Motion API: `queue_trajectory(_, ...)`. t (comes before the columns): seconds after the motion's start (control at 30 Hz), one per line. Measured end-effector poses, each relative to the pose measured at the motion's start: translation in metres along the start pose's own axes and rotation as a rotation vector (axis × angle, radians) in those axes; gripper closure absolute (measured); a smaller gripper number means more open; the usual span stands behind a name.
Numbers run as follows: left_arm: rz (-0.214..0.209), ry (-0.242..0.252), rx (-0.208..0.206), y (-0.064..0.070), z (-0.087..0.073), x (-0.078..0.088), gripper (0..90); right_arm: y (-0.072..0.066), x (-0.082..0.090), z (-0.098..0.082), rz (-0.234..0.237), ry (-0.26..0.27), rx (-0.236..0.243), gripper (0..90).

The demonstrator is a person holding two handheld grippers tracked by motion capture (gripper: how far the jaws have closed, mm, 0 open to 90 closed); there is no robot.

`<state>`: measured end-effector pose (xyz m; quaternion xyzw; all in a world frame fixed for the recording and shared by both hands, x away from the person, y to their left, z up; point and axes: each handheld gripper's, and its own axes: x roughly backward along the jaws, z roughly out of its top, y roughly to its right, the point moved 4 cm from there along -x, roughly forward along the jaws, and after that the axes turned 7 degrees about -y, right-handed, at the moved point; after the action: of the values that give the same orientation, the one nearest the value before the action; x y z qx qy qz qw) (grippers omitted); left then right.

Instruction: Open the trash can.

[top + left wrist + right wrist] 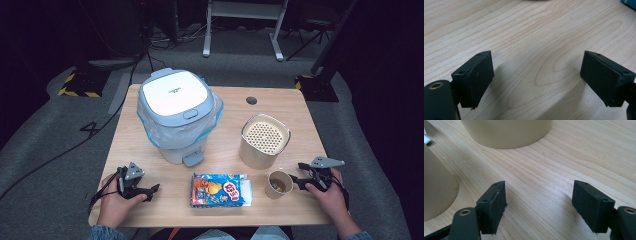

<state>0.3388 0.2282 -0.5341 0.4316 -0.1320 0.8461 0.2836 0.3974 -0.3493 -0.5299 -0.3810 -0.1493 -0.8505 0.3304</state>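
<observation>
Just left of the right tool (pixel 299 180), jaws spread and empty, a tan paper cup (pixel 278 184), bare desk (pixel 150 150) ahead of the left tool (pixel 150 190), jaws spread too, near desk edge.

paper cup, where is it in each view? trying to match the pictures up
High view: paper cup at lower right, just left of the right gripper, in front of the beige canister.
Left gripper view: not in it.
Right gripper view: its tan side at the left edge.
Shared landmark: the canister, whose base runs along the top of the right gripper view.
</observation>
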Motion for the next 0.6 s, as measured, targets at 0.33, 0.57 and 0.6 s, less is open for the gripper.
queue_trajectory(0.33,-0.023,-0.01,-0.061,-0.001,0.009,0.02,50.5,0.0,0.0,0.0,0.001,0.0,0.0,27.7)
queue_trajectory(0.57,-0.091,0.032,-0.061,0.007,0.024,0.04,56.1,0.0,0.0,0.0,0.001,0.0,0.0,27.7)
queue_trajectory(0.6,-0.1,0.048,-0.07,0.008,0.027,0.043,58.0,0.0,0.0,0.0,0.001,-0.001,0.0,27.7)
